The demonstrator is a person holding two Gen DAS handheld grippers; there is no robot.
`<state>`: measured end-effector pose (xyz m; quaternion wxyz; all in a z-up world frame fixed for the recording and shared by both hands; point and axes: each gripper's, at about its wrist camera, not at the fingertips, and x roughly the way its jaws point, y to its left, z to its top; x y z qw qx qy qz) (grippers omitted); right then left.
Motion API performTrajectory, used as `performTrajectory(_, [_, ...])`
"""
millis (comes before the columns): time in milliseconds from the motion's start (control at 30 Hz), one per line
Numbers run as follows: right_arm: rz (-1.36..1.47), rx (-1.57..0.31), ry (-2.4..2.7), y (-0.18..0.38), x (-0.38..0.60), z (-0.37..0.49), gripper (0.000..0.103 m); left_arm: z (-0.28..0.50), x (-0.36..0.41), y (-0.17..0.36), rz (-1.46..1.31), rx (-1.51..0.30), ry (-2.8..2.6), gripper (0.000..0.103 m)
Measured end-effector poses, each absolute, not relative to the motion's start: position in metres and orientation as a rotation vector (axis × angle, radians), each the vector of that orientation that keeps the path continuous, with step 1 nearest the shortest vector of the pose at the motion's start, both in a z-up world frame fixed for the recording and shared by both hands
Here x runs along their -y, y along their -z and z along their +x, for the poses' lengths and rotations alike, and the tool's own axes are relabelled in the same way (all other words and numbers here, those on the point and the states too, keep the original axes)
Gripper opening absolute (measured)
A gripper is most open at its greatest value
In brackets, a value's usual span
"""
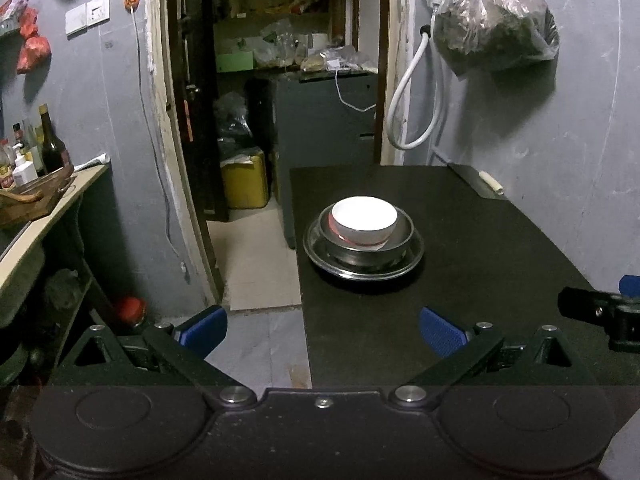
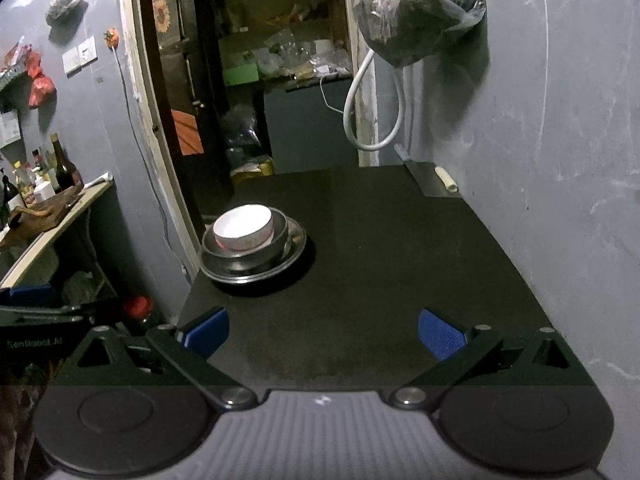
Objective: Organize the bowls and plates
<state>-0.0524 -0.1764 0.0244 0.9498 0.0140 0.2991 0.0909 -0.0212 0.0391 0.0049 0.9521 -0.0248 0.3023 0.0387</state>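
A: What's in the stack?

B: I see a white ceramic bowl (image 1: pixel 365 220) nested in a steel bowl (image 1: pixel 366 249); that sits on a round steel plate (image 1: pixel 364 268), towards the left side of the black tabletop (image 1: pixel 480 264); a red band shows under the white bowl, though I cannot tell what it is.

A: Anything nearby?

B: A cleaver with a pale handle (image 2: pixel 436 180) lies at the far right corner by the grey wall (image 2: pixel 560 120); a bagged dark bundle (image 1: pixel 494 20) hangs above it.

A: And my grippers?

B: My left gripper (image 1: pixel 323 330) is spread wide, holding nothing, at the table's near left edge; my right gripper (image 2: pixel 323 330) is spread wide too, over bare tabletop; the stack lies well ahead of both.
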Motion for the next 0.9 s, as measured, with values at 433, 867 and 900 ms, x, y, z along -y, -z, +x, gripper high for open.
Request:
performTrajectory(433, [0.024, -0.625, -0.207, -0.026, 0.177, -0.059, 0.103, -0.035, -0.039, -0.006, -0.049, -0.598, -0.083, 0.102])
performTrajectory(867, [0.029, -0.641, -0.21, -0.024, 0.178, -0.075, 0.103, -0.047, -0.039, -0.005, -0.041, -0.604, -0.081, 0.102])
performTrajectory(900, [0.028, -0.643, -0.212, -0.024, 0.178, -0.077, 0.103, -0.048, -0.039, -0.005, -0.04, -0.606, -0.081, 0.102])
